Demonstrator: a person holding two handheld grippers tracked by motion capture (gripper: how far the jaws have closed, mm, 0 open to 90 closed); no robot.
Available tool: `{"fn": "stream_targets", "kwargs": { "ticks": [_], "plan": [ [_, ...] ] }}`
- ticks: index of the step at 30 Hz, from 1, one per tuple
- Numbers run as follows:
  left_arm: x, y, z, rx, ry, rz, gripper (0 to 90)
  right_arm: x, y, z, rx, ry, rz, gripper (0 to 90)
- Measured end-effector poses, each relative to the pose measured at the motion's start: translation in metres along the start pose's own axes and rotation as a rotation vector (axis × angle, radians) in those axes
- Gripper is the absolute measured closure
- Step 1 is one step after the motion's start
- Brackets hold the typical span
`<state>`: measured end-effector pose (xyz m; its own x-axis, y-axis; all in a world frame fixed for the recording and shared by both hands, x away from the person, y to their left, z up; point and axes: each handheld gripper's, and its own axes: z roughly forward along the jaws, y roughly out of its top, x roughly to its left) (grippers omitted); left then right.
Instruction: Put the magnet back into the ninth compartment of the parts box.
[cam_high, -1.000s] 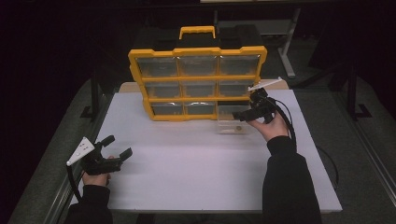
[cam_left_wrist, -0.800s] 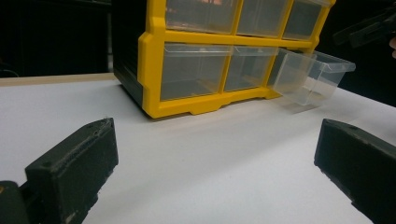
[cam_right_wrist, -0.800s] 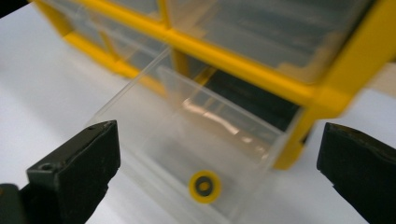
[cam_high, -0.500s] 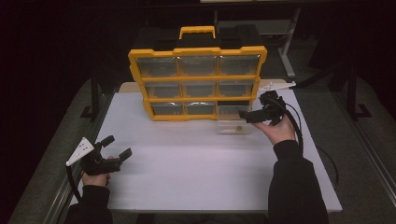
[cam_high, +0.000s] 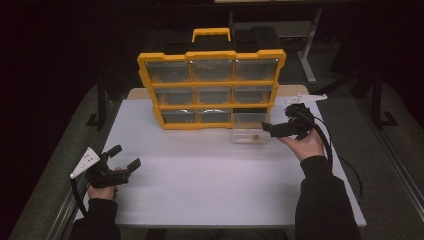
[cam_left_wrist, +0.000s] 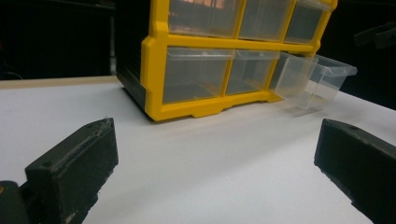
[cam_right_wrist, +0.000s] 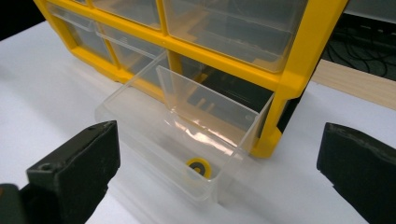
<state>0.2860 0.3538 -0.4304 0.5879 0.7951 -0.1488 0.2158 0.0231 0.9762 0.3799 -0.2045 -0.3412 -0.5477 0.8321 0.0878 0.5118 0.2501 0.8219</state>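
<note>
A yellow organiser (cam_high: 212, 89) with clear drawers stands upright at the back of the white table (cam_high: 220, 180). Its bottom right drawer (cam_high: 250, 131) (cam_right_wrist: 182, 135) (cam_left_wrist: 313, 79) is pulled out and rests tilted on the table. A small yellow-and-black ring (cam_right_wrist: 199, 168) (cam_high: 255, 137) lies inside it. My right gripper (cam_high: 275, 129) (cam_right_wrist: 219, 177) is open, just right of the drawer, jaws apart on either side of it in the right gripper view. My left gripper (cam_high: 126, 158) (cam_left_wrist: 215, 172) is open with nothing between its jaws, low over the table's front left, far from the organiser.
The organiser has a yellow carry handle (cam_high: 211, 34) on top. A wooden board edge (cam_right_wrist: 355, 79) shows behind the white sheet. Dark table legs and stands (cam_high: 310, 50) lie beyond the table. A black cable (cam_high: 345, 170) trails from the right gripper.
The right gripper has drawn back to the right, away from the pulled-out drawer, and opened. The left gripper has stayed put.
</note>
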Motion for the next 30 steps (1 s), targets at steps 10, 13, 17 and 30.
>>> {"fn": "stream_targets", "kwargs": {
  "ticks": [10,13,17,30],
  "plan": [
    [0.001,0.000,0.000,0.004,-0.002,-0.009,0.0,0.005,-0.015,-0.009,-0.044,0.021,0.005,0.0],
    [0.001,0.000,0.000,0.004,-0.002,-0.009,0.0,0.004,-0.022,-0.011,-0.058,0.009,0.000,0.0],
    [0.001,0.000,0.000,0.004,-0.003,-0.009,0.0,0.003,-0.030,-0.015,-0.097,-0.017,0.010,0.0],
    [0.002,0.000,-0.001,0.002,-0.004,-0.009,0.0,-0.001,-0.053,-0.025,-0.131,-0.024,0.044,0.0]
  ]
}}
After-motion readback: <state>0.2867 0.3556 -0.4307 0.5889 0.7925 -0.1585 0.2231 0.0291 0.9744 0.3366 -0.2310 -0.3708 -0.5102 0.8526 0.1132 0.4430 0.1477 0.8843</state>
